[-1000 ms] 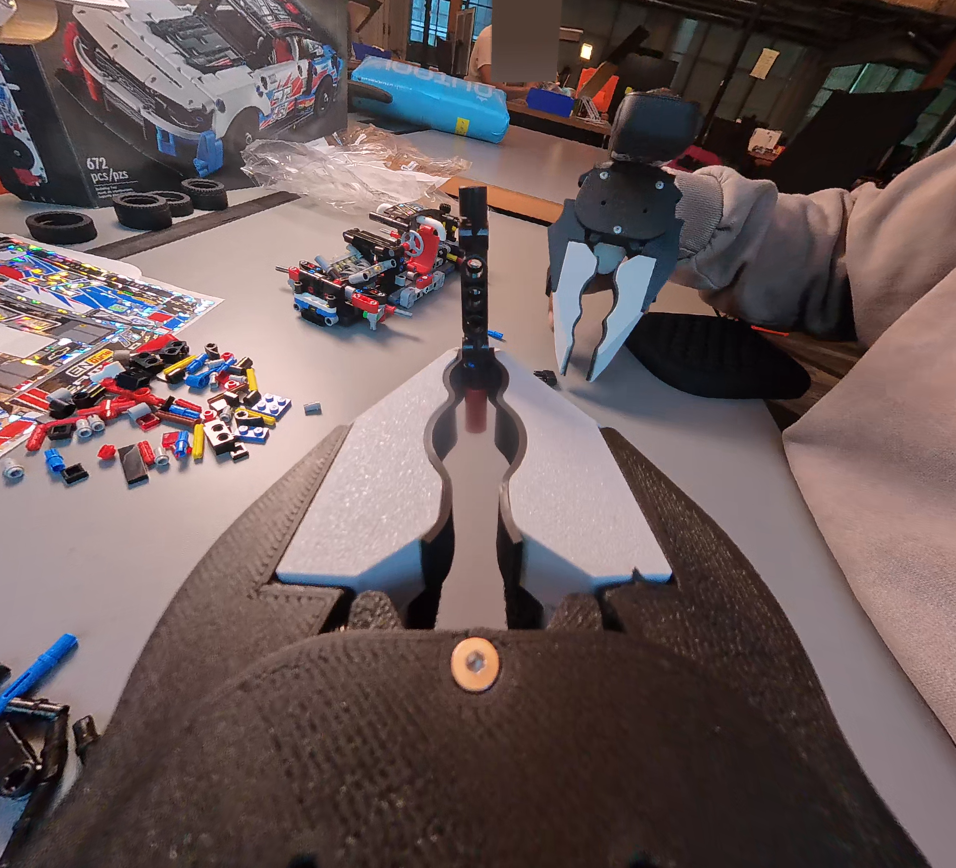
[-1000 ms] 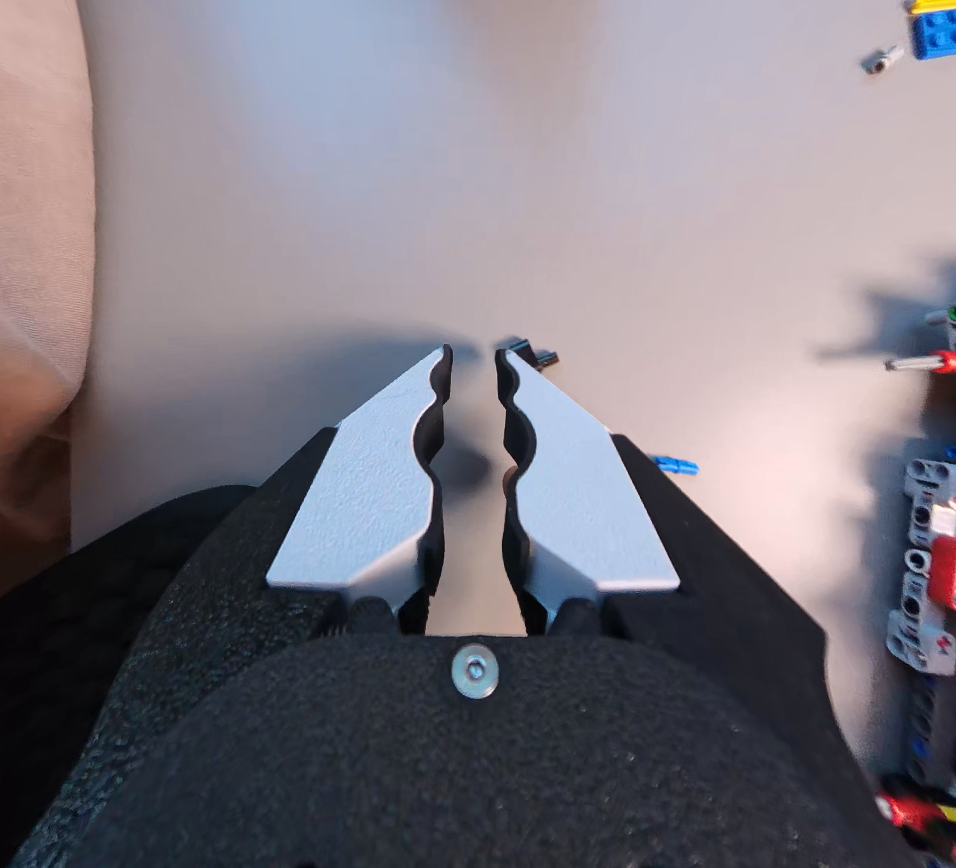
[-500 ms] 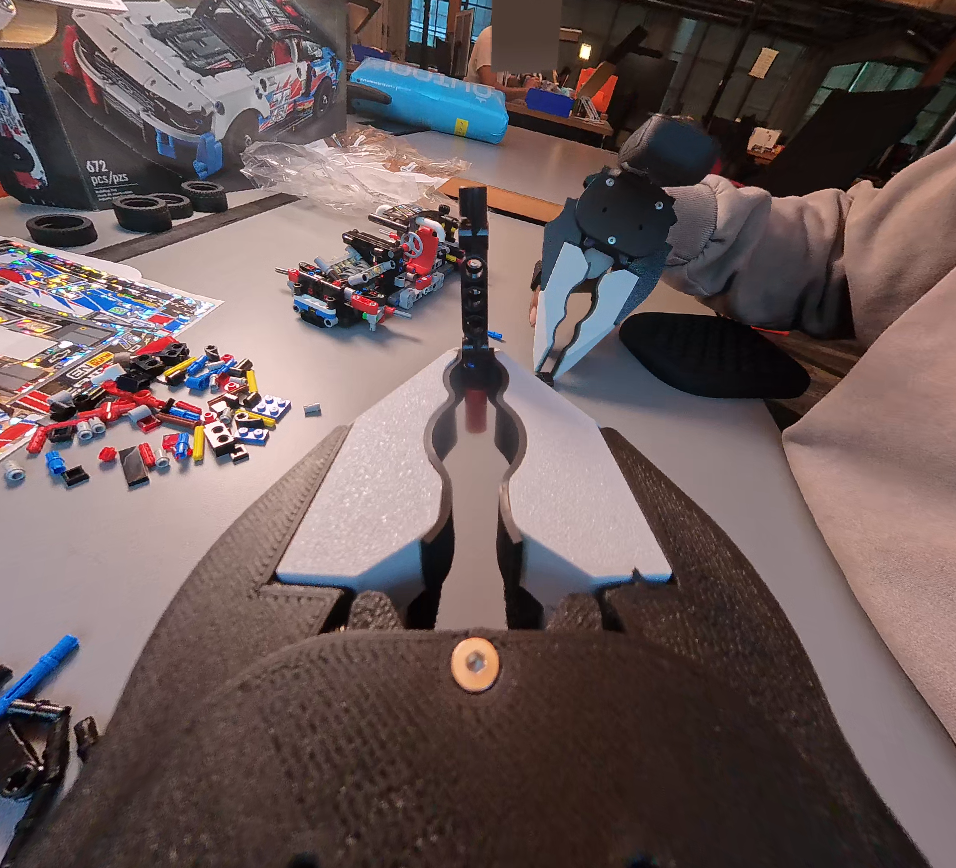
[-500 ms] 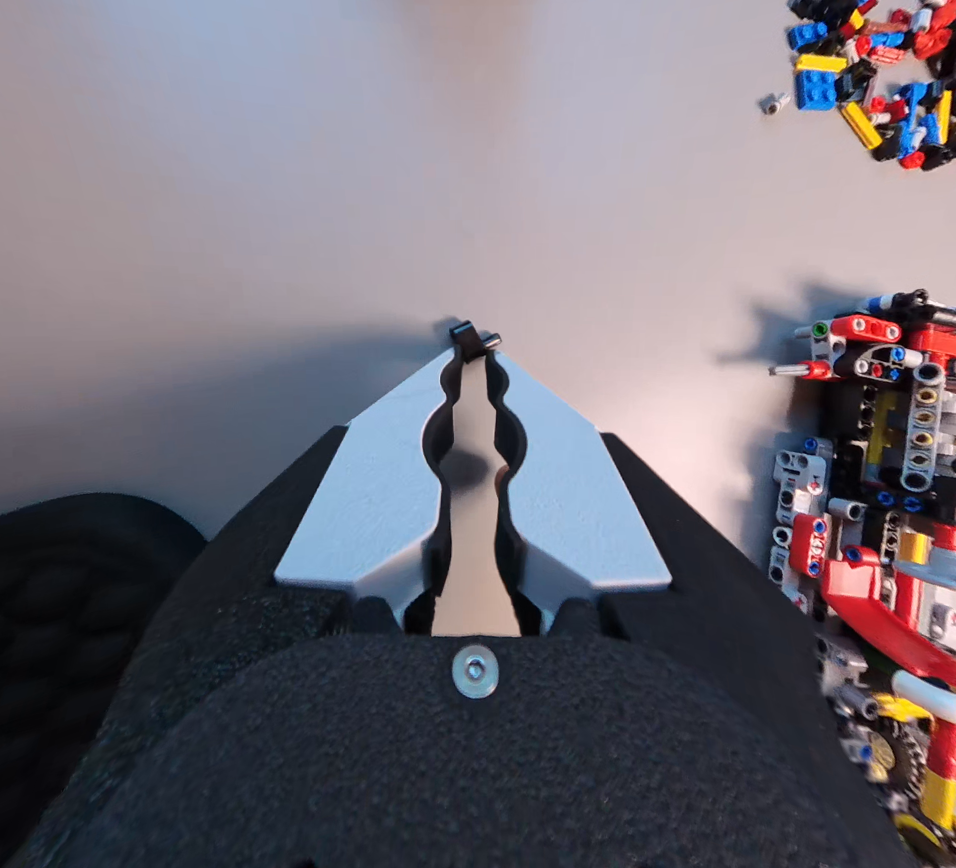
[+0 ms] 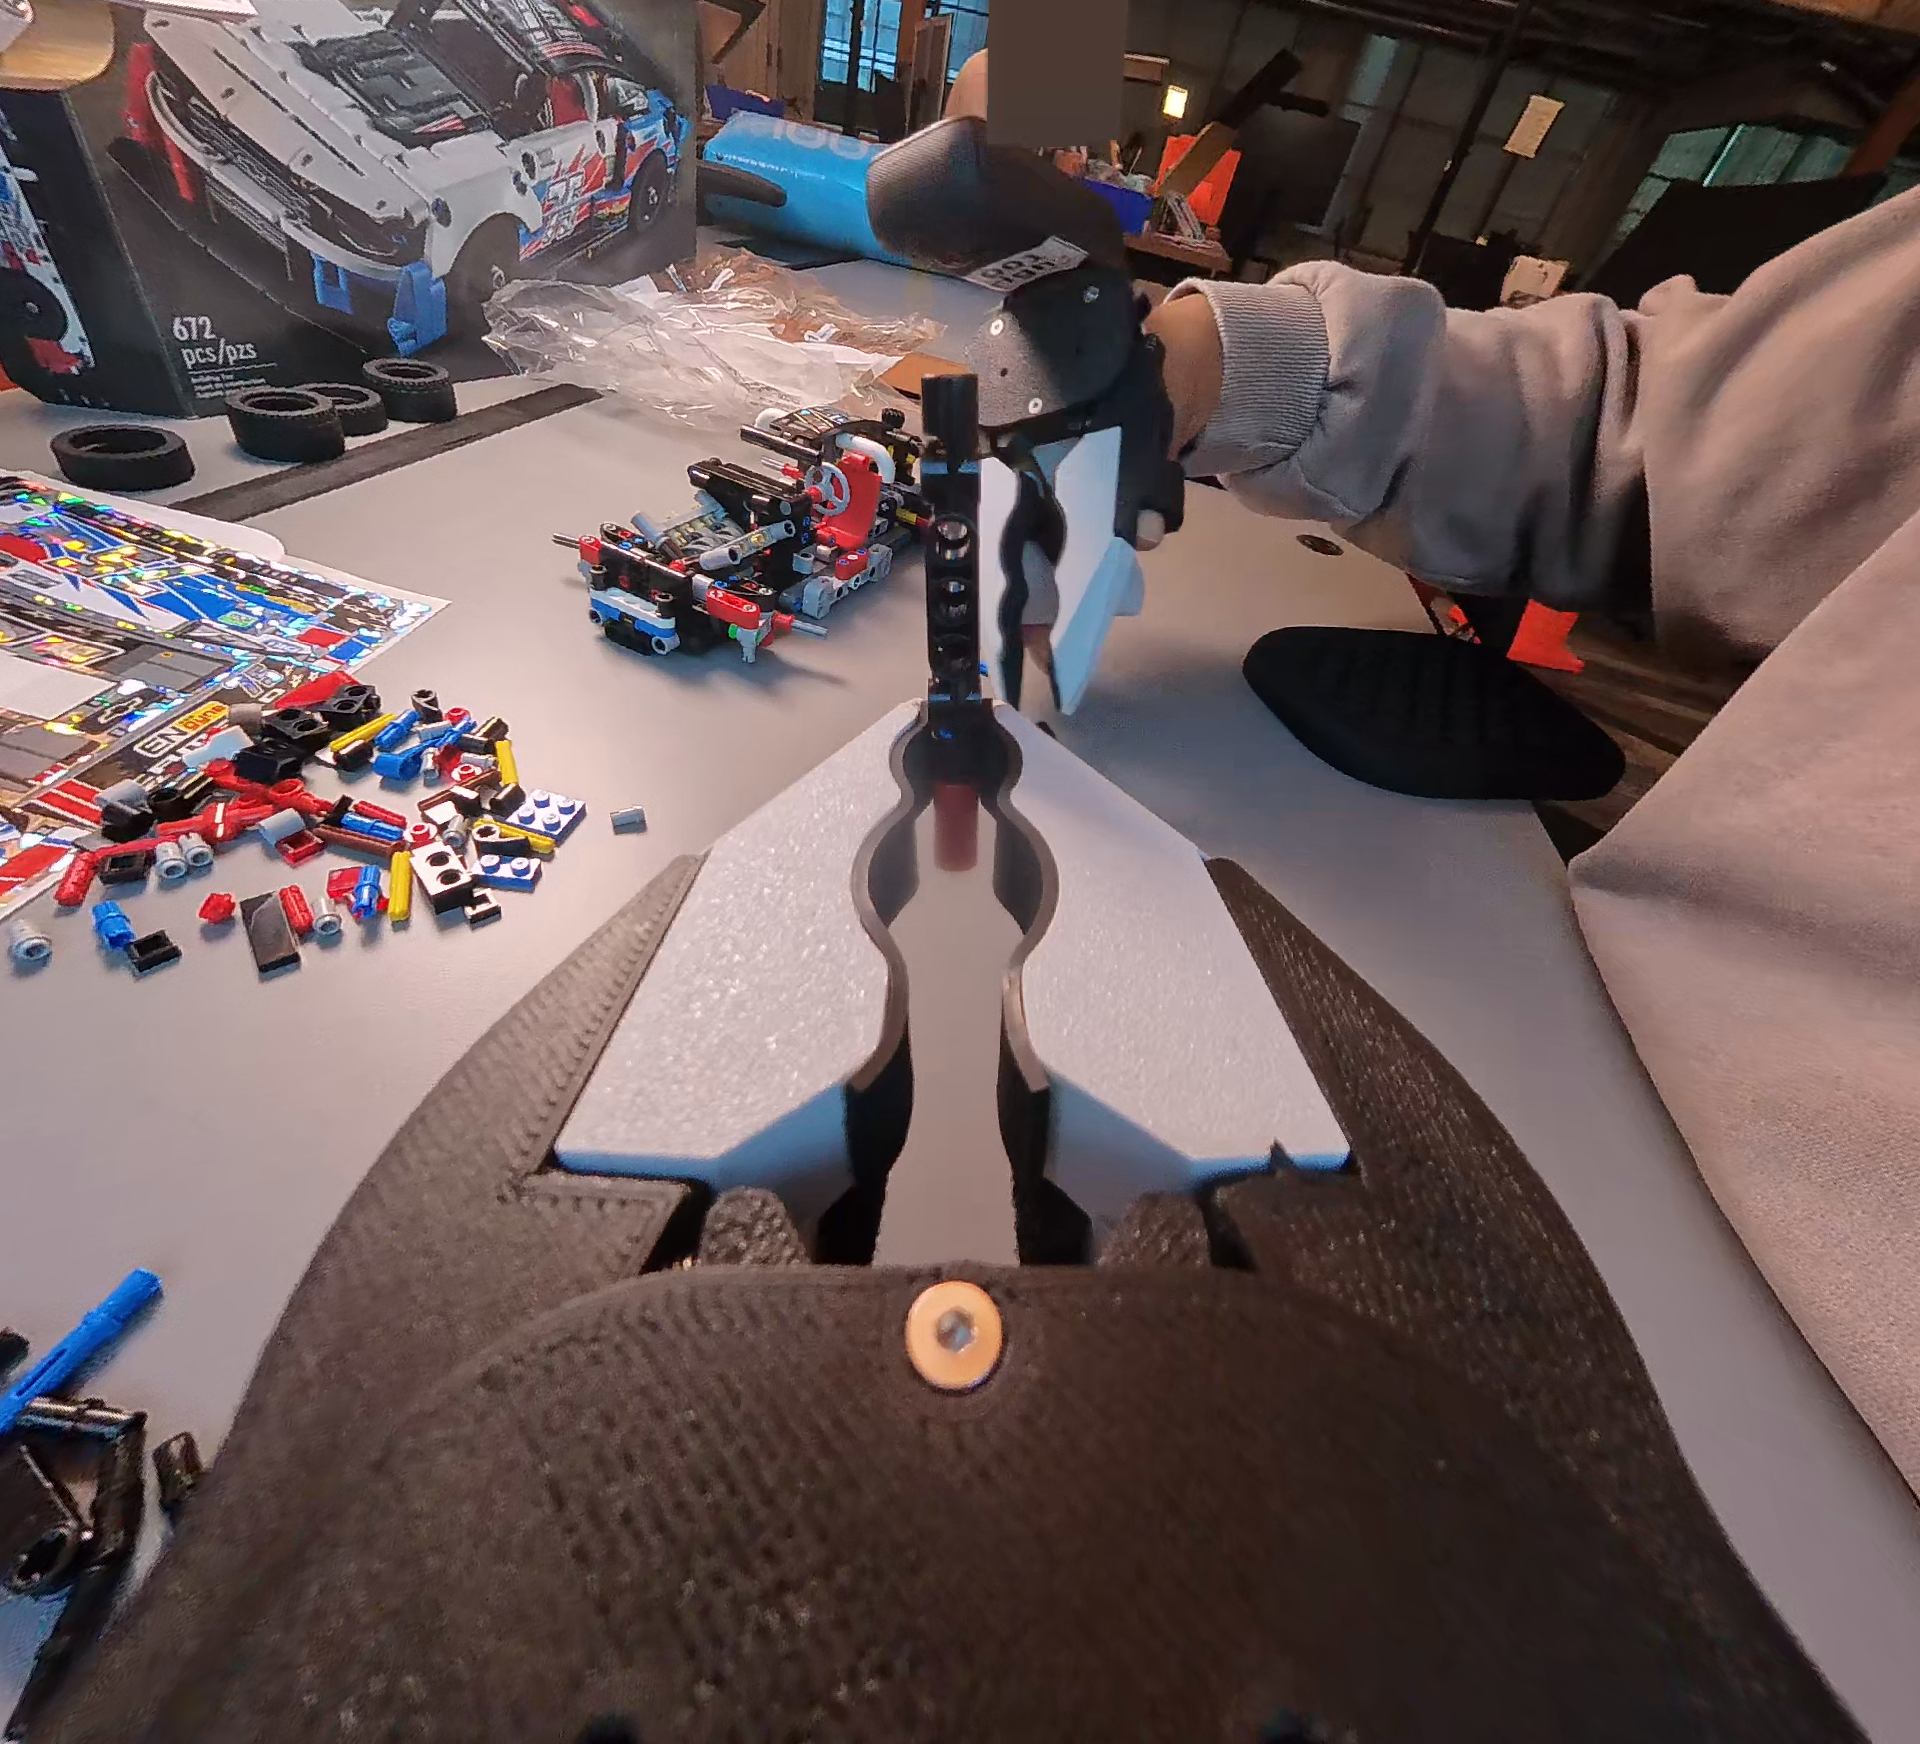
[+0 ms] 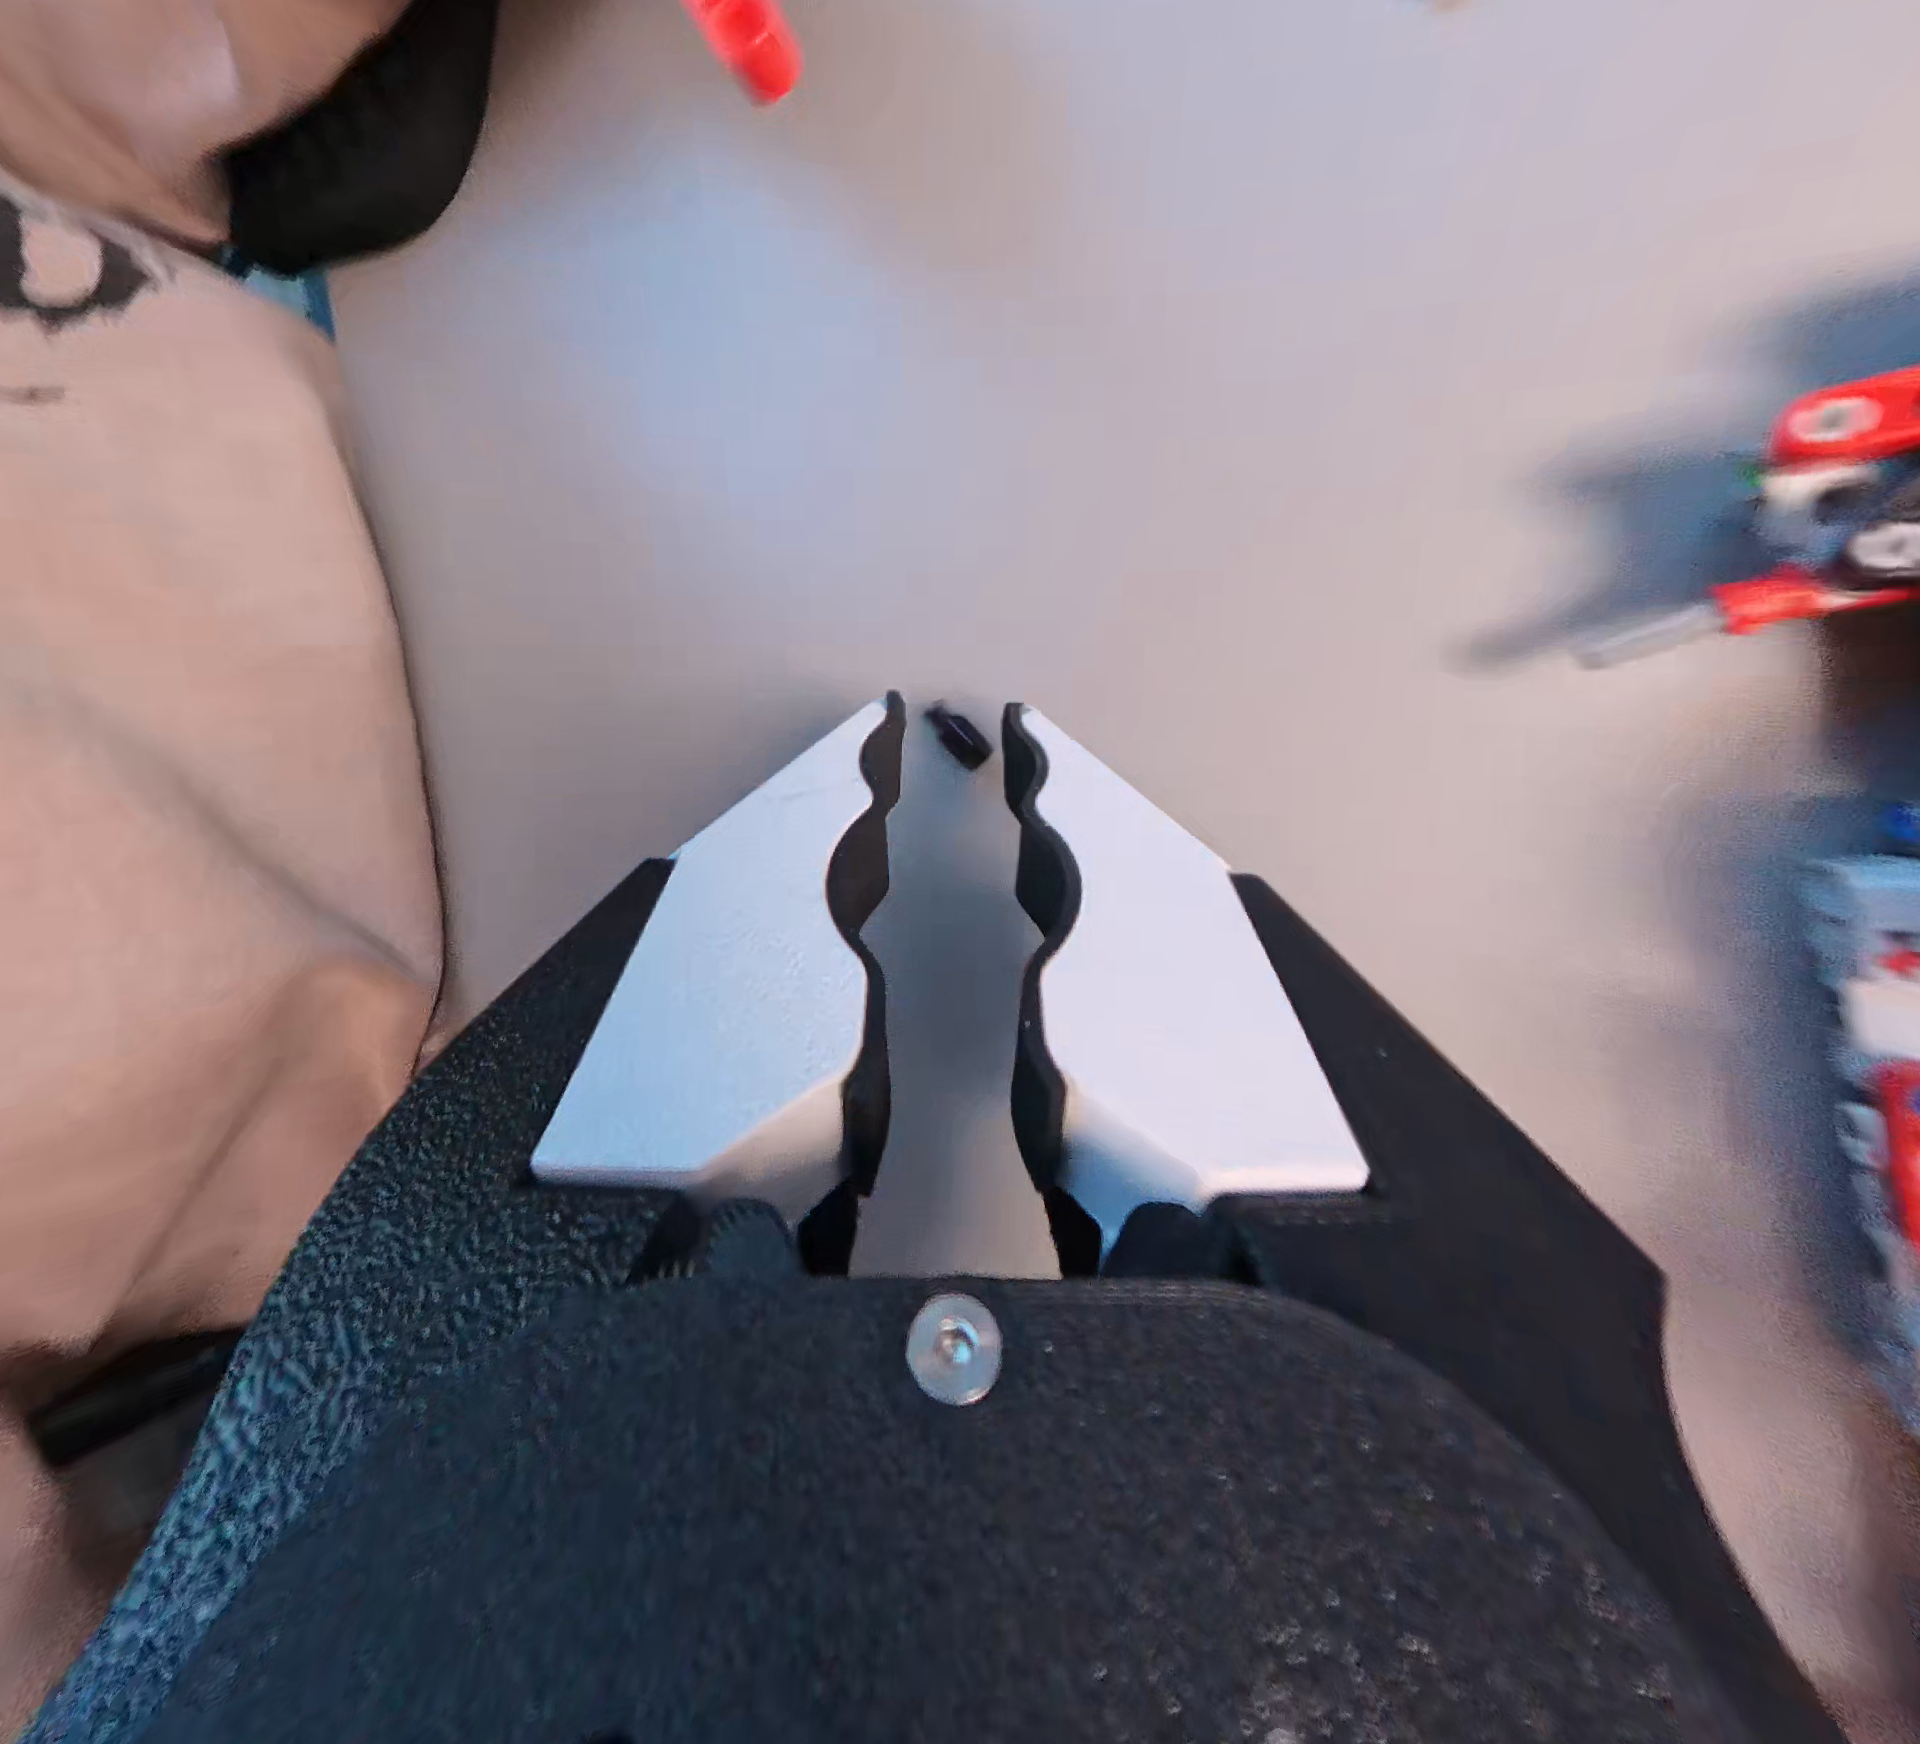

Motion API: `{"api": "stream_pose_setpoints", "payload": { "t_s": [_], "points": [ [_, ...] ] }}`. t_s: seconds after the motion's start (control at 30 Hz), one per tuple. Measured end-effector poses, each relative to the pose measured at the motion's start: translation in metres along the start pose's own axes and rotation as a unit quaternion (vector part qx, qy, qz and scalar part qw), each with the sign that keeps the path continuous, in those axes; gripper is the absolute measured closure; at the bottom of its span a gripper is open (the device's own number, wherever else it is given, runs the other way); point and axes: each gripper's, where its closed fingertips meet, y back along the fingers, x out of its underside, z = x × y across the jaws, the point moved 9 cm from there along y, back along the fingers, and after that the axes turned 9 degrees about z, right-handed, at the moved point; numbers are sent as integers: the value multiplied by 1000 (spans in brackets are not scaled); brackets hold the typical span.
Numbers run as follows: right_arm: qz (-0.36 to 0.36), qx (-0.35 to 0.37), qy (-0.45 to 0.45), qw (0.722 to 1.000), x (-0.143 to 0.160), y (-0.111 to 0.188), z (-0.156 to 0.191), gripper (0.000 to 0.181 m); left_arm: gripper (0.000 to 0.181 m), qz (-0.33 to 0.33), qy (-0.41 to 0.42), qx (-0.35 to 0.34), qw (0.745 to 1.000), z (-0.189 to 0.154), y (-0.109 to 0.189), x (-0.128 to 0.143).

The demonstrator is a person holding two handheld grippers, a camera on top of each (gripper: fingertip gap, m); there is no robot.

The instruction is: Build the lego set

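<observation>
Left gripper has its jaws clamped on a black beam, standing upright in the centre of the left wrist frame, a red peg showing in the gap below it. Right gripper sits with jaws slightly apart, and a small black pin lies between the tips; whether they touch it, I cannot tell. That view is blurred, so little else is sure there.

How far along? Early to middling, I'd judge. The half-built car frame rests on the table, centre-left, with no body panels and no wheels. Four tyres lie loose at the left edge by the box. A pile of loose pieces waits lower left, and the sticker sheet beside it looks unused. Plenty left.

Writing: the box in the upper left carries printed logos and a piece count, the sticker sheet has lettering too, and a small label sits on the right gripper's body.
</observation>
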Motion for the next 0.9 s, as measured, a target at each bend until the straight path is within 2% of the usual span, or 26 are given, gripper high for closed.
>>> {"api": "stream_pose_setpoints", "payload": {
  "t_s": [0.1, 0.17, 0.27, 0.4, 0.67, 0.9],
  "points": [
    [-40, 48, -9, 998, -8, 10, -13, 166, 176, -1, 1, -1, 1000, 1, 1, 0],
    [-45, 79, 33, 995, -8, 12, -11, 167, 176, -1, 2, 0, 1000, 1, 1, 0],
    [-19, 135, 105, 985, -1, 8, -3, 167, 176, 0, 2, 1, 1000, 1, 1, 0],
    [17, 181, 98, 978, 7, -1, -3, 164, 176, 4, 2, 3, 1000, 1, -1, 1],
    [17, 167, 113, 979, 2, -8, -7, 164, 176, 8, 4, 4, 1000, 1, -2, 3],
    [36, 146, 111, 982, -3, -1, -10, 168, 176, 8, 4, 5, 1000, 1, -2, 3]
  ]
}}
